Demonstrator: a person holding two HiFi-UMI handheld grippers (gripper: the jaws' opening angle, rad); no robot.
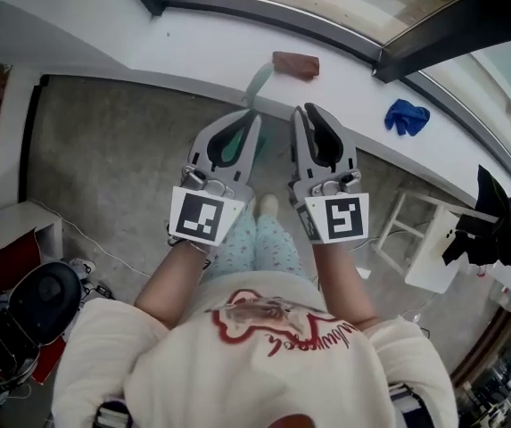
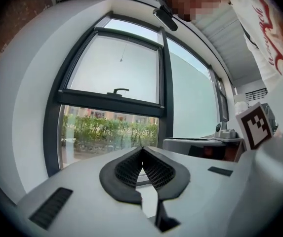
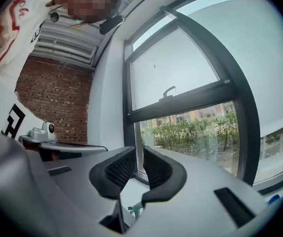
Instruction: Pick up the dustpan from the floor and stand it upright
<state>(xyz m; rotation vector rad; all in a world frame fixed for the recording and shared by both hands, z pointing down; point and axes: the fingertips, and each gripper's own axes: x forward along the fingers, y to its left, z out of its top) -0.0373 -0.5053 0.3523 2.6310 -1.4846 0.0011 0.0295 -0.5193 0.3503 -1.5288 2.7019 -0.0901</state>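
The green plastic long-handled dustpan (image 1: 231,146) sits at the grey floor's (image 1: 103,150) far edge, its handle running towards the white window ledge (image 1: 201,52). It lies well below the nearer left gripper (image 1: 248,117), which is closed and empty. The right gripper (image 1: 307,110), barely ajar, holds nothing.

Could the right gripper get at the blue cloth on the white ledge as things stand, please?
Probably yes: the blue cloth lies uncovered on the ledge, nothing between it and the right gripper.
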